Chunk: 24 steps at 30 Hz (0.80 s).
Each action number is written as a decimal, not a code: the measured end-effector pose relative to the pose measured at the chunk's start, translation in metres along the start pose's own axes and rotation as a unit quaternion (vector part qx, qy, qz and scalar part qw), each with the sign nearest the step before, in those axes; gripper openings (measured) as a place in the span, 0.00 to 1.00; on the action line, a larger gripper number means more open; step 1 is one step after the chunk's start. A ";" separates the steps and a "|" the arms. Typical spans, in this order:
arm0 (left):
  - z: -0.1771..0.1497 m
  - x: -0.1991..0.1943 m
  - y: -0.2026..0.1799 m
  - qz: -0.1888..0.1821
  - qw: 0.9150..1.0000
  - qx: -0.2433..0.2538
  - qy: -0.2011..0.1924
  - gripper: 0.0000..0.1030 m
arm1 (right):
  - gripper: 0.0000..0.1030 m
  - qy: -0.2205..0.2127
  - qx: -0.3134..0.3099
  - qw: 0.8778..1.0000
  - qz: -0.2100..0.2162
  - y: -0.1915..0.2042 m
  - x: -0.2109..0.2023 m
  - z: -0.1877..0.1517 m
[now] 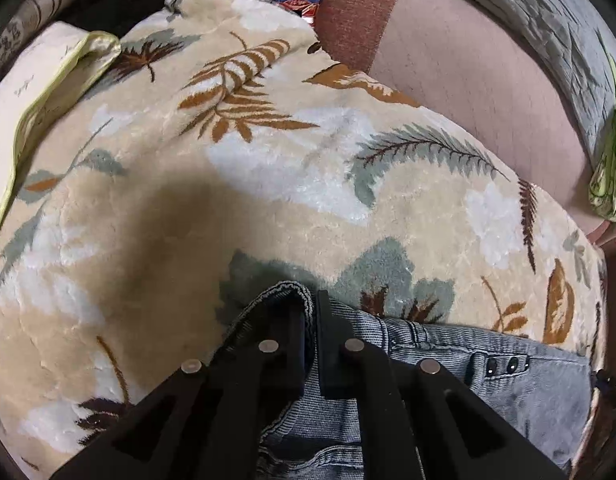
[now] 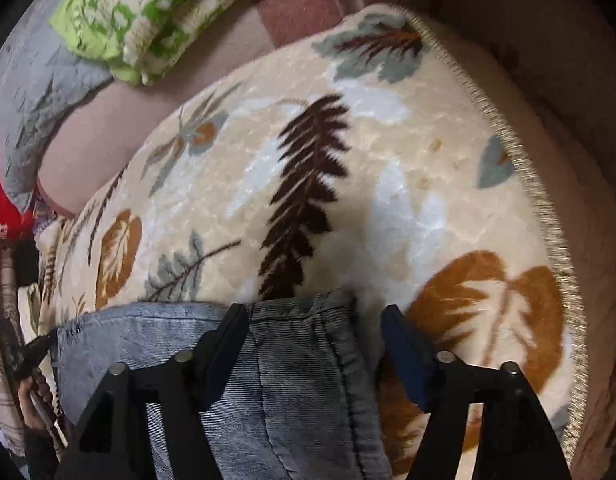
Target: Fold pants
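- A cream blanket printed with brown, rust and grey-green leaves covers the whole work surface; in the right wrist view its fringed edge curves along the right side.
- The pants — grey-blue corduroy-like jeans — lie on this blanket at the near edge of both views, close under the two grippers. In the left wrist view a waistband with small dark buttons runs off to the right.
- Step in hand, as a judgement: the grasp that begins a fold. One end is pinched, the other is not yet secured.
- The left gripper points steeply down, its jaws together and clamped on a raised ridge of the pants' fabric, whose ribbed edge stands up between the black fingers.
- The right gripper also points steeply down. Its jaws stand apart and straddle the edge of the pants: the left finger sits over the denim, the right finger over the bare blanket just past the seam. The pads do not press on the cloth.
- Next move, as a judgement: the right jaws need to close on that edge — then both hands can lift and carry the fabric over together.
- At the far rim lie a green-and-white patterned cloth and a grey quilted cover, well apart from the pants.
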<state>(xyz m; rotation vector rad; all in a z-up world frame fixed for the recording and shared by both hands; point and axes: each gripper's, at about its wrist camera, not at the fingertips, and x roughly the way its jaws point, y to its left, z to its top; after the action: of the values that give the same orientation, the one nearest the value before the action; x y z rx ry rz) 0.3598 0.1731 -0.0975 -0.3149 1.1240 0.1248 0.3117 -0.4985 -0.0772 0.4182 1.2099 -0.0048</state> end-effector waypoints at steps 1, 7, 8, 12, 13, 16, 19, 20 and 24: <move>0.000 0.000 -0.003 0.008 1.000 0.008 -0.001 0.03 | 0.37 0.004 -0.008 1.000 -0.006 0.003 0.006 0.000; 0.003 -0.019 -0.003 0.015 1.000 0.005 -0.021 0.02 | 0.13 -0.023 -0.025 0.998 -0.053 0.012 -0.009 -0.003; 0.003 -0.031 -0.002 0.008 1.000 0.002 -0.030 0.02 | 0.13 -0.034 -0.023 0.998 -0.052 0.012 -0.018 -0.004; -0.004 -0.088 0.001 -0.022 0.997 0.001 -0.074 0.02 | 0.13 -0.084 -0.021 0.995 -0.042 0.020 -0.066 -0.009; -0.010 -0.112 0.003 -0.038 0.995 0.000 -0.092 0.02 | 0.13 -0.104 -0.017 0.994 -0.033 0.023 -0.086 -0.014; -0.031 -0.167 0.012 -0.072 0.990 0.004 -0.122 0.02 | 0.13 -0.148 -0.016 0.989 -0.018 0.031 -0.127 -0.028; -0.073 -0.225 0.030 -0.100 0.984 0.019 -0.150 0.02 | 0.13 -0.186 -0.013 0.983 0.006 0.030 -0.173 -0.060; -0.090 -0.240 0.038 -0.106 0.982 0.023 -0.155 0.02 | 0.13 -0.199 -0.014 0.980 0.016 0.028 -0.188 -0.076; -0.168 -0.266 0.072 -0.133 0.980 0.039 -0.139 0.04 | 0.14 -0.216 -0.019 0.976 0.031 0.012 -0.217 -0.149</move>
<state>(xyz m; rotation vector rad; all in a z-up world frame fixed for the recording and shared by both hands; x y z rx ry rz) 0.0816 0.2048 0.0626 -0.3628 0.7993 -0.1107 0.1010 -0.4876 0.0801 0.3968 0.7658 -0.0190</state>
